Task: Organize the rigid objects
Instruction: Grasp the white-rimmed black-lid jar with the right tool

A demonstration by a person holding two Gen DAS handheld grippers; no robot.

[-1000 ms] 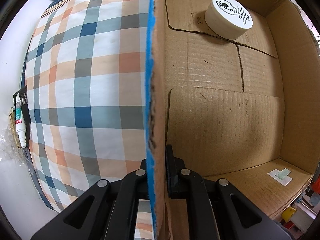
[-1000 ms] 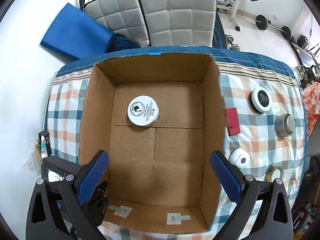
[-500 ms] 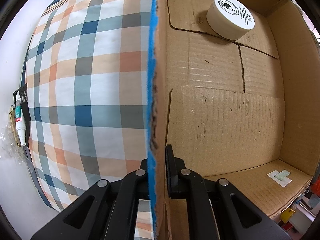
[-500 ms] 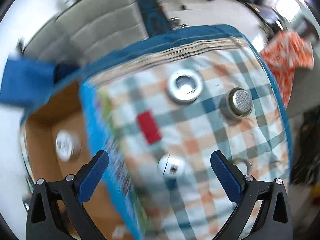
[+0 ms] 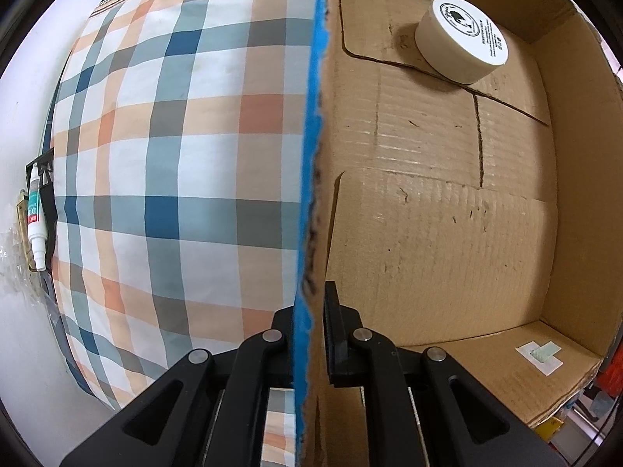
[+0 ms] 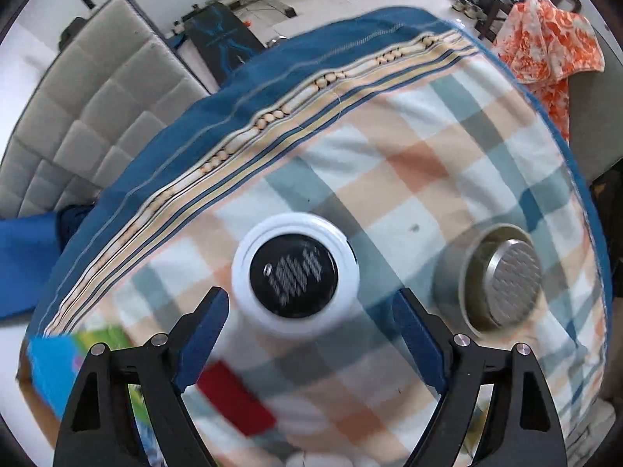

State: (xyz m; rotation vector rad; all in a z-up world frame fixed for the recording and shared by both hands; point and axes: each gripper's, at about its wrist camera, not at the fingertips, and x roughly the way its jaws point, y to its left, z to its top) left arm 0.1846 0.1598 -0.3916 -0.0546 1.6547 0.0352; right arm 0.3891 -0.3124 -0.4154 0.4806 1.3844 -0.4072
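On plaid cloth (image 6: 409, 179), round glossy jar (image 6: 294, 274)

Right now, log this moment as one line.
left tool: shut on box wall | right tool: open, above white jar | box holds: one tub

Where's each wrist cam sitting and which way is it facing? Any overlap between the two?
Left wrist: low at the cardboard box wall, looking along it; left gripper clamps the wall; white jar inside.
Right wrist: above the plaid cloth, looking down at the white round container and metal tin; right gripper open.
Shared: the cloth and the box's blue outside.
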